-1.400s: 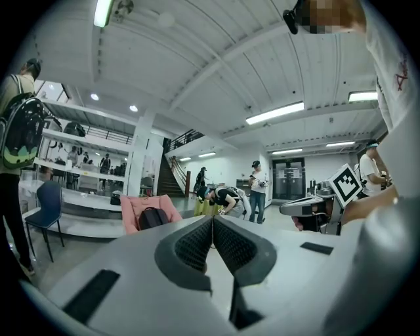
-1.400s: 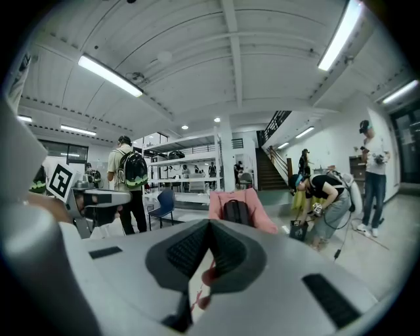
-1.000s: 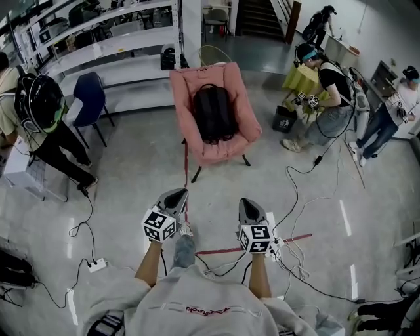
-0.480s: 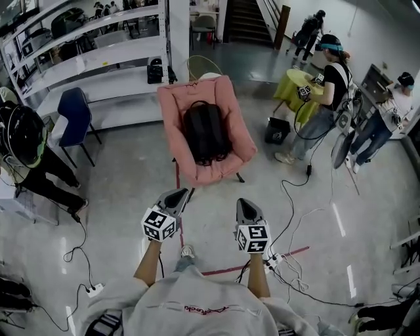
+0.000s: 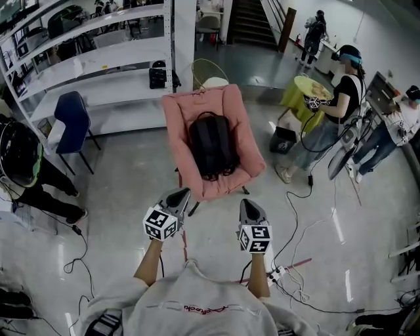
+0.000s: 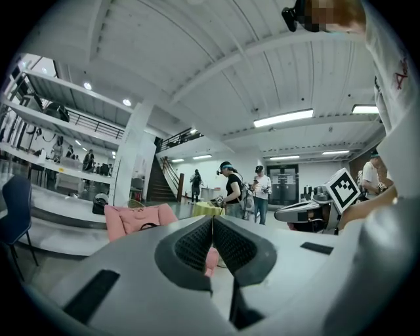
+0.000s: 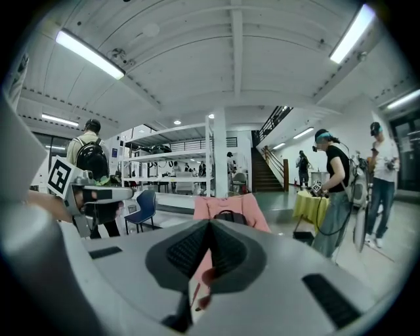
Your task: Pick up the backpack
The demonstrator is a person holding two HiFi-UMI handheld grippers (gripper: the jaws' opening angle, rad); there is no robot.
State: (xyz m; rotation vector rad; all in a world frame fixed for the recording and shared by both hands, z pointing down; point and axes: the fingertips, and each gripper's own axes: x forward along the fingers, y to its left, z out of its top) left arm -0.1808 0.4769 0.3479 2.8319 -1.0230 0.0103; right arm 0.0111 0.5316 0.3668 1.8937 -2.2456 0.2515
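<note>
L gripper [image 5: 182,193] & R gripper [image 5: 246,203] are held out side by side in front of the body. Both have jaws pressed together w/ nothing between. On the floor ahead, cables [image 5: 296,216] trail off to the R. Beyond them is a pink chair [image 5: 248,167]. The black backpack [image 5: 211,144] lies on its seat, leaning on the backrest, top handle up. It's well apart from both grippers, untouched. L of it is a blue chair [image 5: 71,111], w/ white shelves [image 5: 98,58] behind. To the R a person [image 5: 338,98] stands by a yellow table [image 5: 298,88]. Stairs [image 5: 246,16] are at the far back.
</note>
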